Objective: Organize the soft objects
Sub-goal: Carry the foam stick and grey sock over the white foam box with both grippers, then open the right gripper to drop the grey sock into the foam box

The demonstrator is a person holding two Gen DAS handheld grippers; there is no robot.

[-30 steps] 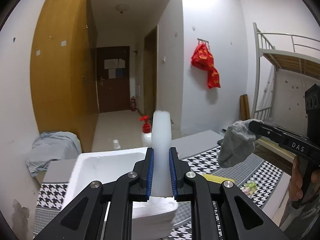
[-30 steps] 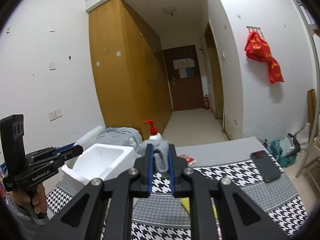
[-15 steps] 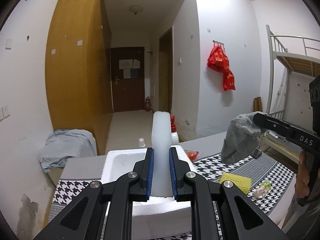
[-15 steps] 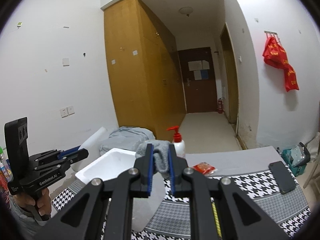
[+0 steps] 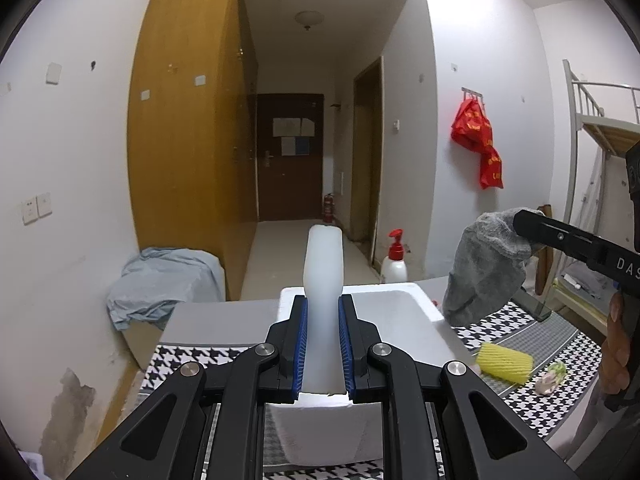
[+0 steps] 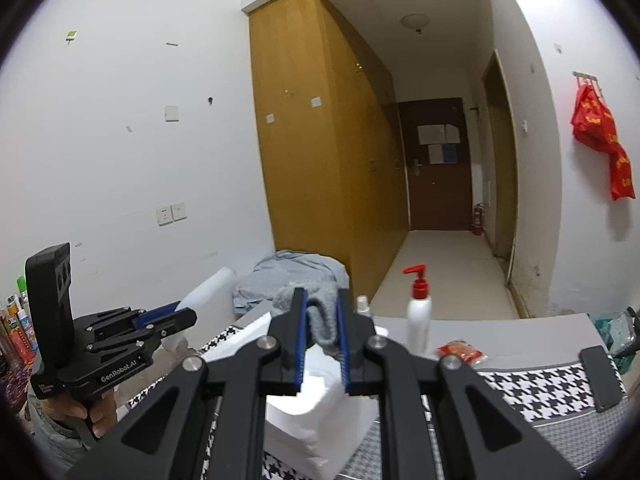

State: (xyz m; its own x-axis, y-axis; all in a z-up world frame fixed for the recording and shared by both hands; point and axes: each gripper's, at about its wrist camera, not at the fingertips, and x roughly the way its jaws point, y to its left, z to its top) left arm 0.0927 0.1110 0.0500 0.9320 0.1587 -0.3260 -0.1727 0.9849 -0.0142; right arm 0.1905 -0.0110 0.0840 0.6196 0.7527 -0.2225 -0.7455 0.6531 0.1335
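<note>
Left wrist view: my left gripper [image 5: 323, 344] is clamped on a white foam strip [image 5: 323, 280], sticking up upright between the blue pads. Right under/ahead sits the white foam box [image 5: 404, 320] on the houndstooth tablecloth [image 5: 192, 356]. My right gripper [image 5: 524, 220] comes in from the right w/ a grey cloth [image 5: 486, 268] dangling from it, hanging just past the box's right edge. I'd say the step is dropping both soft bits into the box, so imo best to get each fully over the opening before letting go, esp. the cloth since it droops and could catch the rim. A yellow foam net sleeve [image 5: 506, 366] and a small pale item I can't id lie on the table right of the box, prob next in line. A pump bottle [image 5: 394, 264] stands behind the box, not in the way.

Right wrist view: right gripper closed on the grey cloth [image 6: 322, 312], bunched between the pads. The foam box [image 6: 316, 420] is directly below. The left gripper [image 6: 188, 316] shows at left w/ the foam strip [image 6: 208, 288] poking out. The pump bottle [image 6: 418, 316], a red packet [image 6: 460, 350] and a phone [image 6: 600, 376] sit off to the right, clear of the drop. Main squeeze is both grippers crowding one box.
</note>
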